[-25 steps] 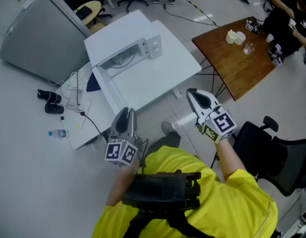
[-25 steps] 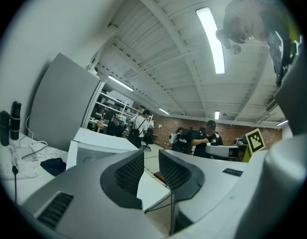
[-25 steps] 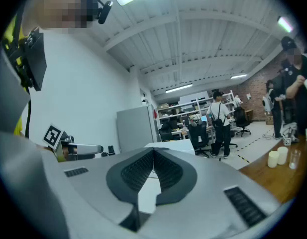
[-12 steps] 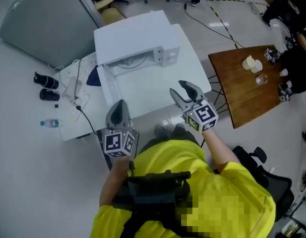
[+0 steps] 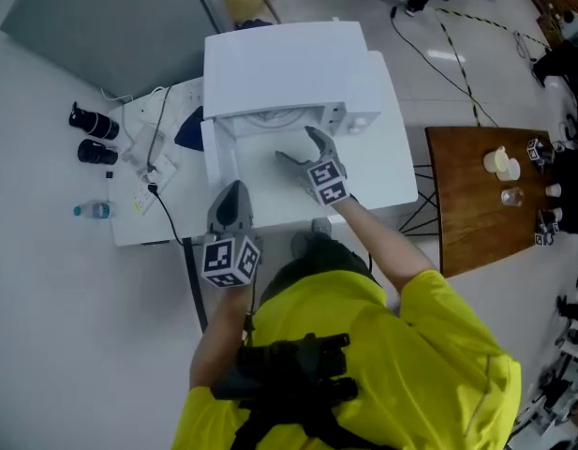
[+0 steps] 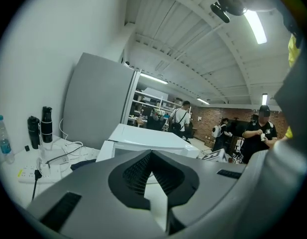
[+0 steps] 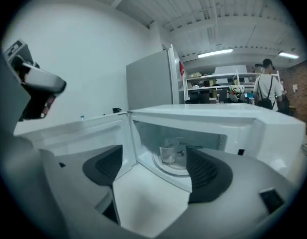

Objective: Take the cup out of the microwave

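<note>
A white microwave (image 5: 284, 64) stands on a white table (image 5: 382, 172) with its door (image 5: 218, 157) swung open to the left. On the turntable inside stands a small clear cup (image 7: 168, 153), seen only in the right gripper view. My right gripper (image 5: 298, 145) is in front of the oven's mouth and points in. Its jaws are opening and nothing is between them; the cup (image 7: 168, 153) is farther in, beyond the fingertips. My left gripper (image 5: 232, 195) hangs at the table's near edge below the door, shut and empty. In its own view the left gripper (image 6: 152, 156) faces the microwave (image 6: 153, 138).
Two black bottles (image 5: 92, 137), a water bottle (image 5: 90, 211) and cables (image 5: 157, 148) lie on the table's left part. A grey panel (image 5: 101, 17) leans behind it. A brown table (image 5: 476, 223) with small cups stands to the right. People stand far off in the room.
My right gripper swung from the right of the table to the microwave's mouth, and its jaws went from shut to wide. The left gripper moved a little toward the table.
</note>
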{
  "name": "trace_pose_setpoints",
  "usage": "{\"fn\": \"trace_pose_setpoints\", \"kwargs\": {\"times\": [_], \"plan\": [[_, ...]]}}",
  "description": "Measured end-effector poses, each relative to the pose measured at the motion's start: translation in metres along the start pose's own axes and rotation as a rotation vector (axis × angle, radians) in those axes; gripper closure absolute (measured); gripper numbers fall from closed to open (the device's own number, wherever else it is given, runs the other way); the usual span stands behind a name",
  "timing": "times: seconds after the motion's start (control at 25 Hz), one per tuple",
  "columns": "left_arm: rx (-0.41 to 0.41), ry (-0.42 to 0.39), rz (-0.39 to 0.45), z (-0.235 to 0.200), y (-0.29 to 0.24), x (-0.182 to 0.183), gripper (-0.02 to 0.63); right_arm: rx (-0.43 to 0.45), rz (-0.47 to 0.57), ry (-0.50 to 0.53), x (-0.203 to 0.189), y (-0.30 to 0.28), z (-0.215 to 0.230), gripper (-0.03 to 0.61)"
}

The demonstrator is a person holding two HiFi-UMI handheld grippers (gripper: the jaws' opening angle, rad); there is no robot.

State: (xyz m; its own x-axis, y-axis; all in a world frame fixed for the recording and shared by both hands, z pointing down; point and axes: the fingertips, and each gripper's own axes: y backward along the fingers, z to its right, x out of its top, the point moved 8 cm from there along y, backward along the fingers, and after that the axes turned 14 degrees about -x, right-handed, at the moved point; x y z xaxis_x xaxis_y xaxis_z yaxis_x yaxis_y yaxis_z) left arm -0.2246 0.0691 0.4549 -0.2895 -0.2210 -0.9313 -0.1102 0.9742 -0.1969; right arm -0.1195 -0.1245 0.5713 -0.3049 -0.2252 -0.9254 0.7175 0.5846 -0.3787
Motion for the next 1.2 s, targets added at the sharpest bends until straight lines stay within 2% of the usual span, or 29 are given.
{"fn": "trace_pose_setpoints", "kwargs": {"times": [0.16, 0.2, 0.24, 0.44, 0.56, 0.76, 0.96, 1.04, 1.2], "plan": [[0.027, 0.0, -0.07, -0.01, -0.016, -0.007, 0.611, -0.035, -0.056, 0.011, -0.02, -0.084, 0.008, 0.166], [0.041, 0.002, -0.09, -0.012, -0.018, -0.008, 0.611, -0.037, -0.08, 0.015, -0.025, -0.102, 0.01, 0.11], [0.05, 0.008, -0.103, -0.015, -0.021, -0.008, 0.611, -0.035, -0.101, 0.025, -0.03, -0.117, 0.011, 0.107], [0.054, 0.046, -0.099, -0.022, -0.027, -0.007, 0.611, -0.061, -0.135, 0.076, -0.045, -0.167, 0.008, 0.109], [0.058, 0.057, -0.105, -0.026, -0.029, -0.01, 0.611, -0.089, -0.127, 0.062, -0.04, -0.184, 0.006, 0.14], [0.067, 0.038, -0.11, -0.031, -0.032, -0.012, 0.611, -0.102, -0.162, 0.041, -0.046, -0.207, 0.0, 0.141], [0.061, 0.067, -0.107, -0.031, -0.033, -0.013, 0.611, -0.138, -0.164, 0.091, -0.041, -0.213, -0.005, 0.175], [0.054, 0.07, -0.094, -0.032, -0.034, -0.014, 0.611, -0.162, -0.159, 0.103, -0.042, -0.213, -0.003, 0.235], [0.048, 0.077, -0.089, -0.033, -0.035, -0.014, 0.611, -0.159, -0.139, 0.129, -0.033, -0.202, -0.003, 0.236]]}}
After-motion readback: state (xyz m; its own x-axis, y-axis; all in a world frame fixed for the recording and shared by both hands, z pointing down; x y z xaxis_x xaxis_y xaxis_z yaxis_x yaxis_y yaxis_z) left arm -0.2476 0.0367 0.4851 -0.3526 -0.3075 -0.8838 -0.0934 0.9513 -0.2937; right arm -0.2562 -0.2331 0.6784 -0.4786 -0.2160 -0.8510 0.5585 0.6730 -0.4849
